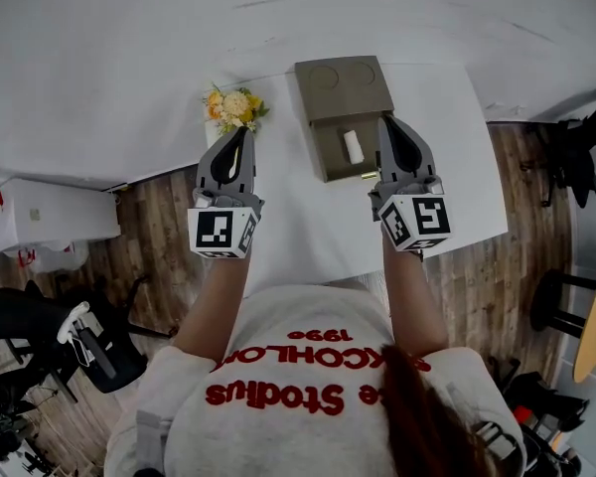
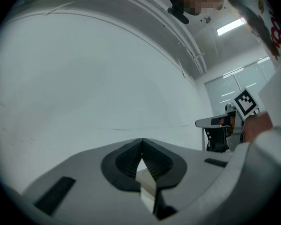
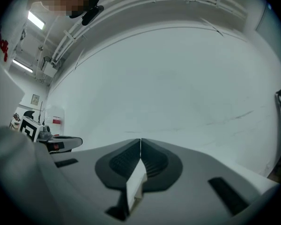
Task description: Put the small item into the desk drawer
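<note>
Lying in drawer [image 1: 330,159]: white item [image 1: 354,147].
Flowers [image 1: 234,107]: near left gripper [image 1: 241,133].
Right gripper [image 1: 388,122]: beside drawer.
Jaws: both pairs closed, empty.

1. On the table [image 1: 308,227], toward its far edge: a drawer box [image 1: 343,92], with the drawer [image 1: 325,157] drawn out toward the near side.
2. In the drawer, right of its middle: a small roll [image 1: 354,147], lying front to back.
3. Left of the drawer box, at the table's far left corner: flowers [image 1: 234,107].
4. Over the table's left edge, just before the flowers: the left gripper [image 1: 238,139], pointing away.
5. Just right of the drawn-out drawer, over the table: the right gripper [image 1: 391,127], abreast of the left one and well apart from it.
6. On the floor, left of the table and nearer: a chair [image 1: 25,321].
</note>
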`<move>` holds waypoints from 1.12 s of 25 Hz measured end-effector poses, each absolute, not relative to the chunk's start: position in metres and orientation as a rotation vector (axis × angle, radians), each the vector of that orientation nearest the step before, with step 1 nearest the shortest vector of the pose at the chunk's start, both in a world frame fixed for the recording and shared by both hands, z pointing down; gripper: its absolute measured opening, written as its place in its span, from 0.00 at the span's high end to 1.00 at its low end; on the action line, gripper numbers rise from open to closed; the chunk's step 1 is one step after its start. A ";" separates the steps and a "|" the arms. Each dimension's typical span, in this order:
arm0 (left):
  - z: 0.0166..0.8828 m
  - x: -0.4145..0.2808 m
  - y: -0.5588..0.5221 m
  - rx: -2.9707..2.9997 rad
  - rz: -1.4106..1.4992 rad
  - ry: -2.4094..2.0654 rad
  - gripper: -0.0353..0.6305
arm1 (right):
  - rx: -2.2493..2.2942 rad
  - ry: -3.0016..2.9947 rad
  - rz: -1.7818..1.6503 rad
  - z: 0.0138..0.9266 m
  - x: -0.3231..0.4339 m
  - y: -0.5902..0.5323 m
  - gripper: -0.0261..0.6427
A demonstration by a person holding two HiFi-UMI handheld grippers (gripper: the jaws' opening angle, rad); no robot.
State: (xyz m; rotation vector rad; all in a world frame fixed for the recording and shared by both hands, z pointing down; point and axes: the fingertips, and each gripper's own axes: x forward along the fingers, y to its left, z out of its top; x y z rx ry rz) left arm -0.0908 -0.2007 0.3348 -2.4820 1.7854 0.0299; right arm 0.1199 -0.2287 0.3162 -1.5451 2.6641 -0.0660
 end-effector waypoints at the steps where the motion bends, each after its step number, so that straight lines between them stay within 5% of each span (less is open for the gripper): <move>1: 0.333 -0.091 -0.198 -2.482 0.034 1.783 0.94 | -1.546 2.662 -0.059 0.315 0.119 -0.226 0.95; 28: 0.311 -0.124 -0.177 -2.427 0.080 1.797 0.94 | -1.546 2.666 -0.009 0.301 0.113 -0.199 0.95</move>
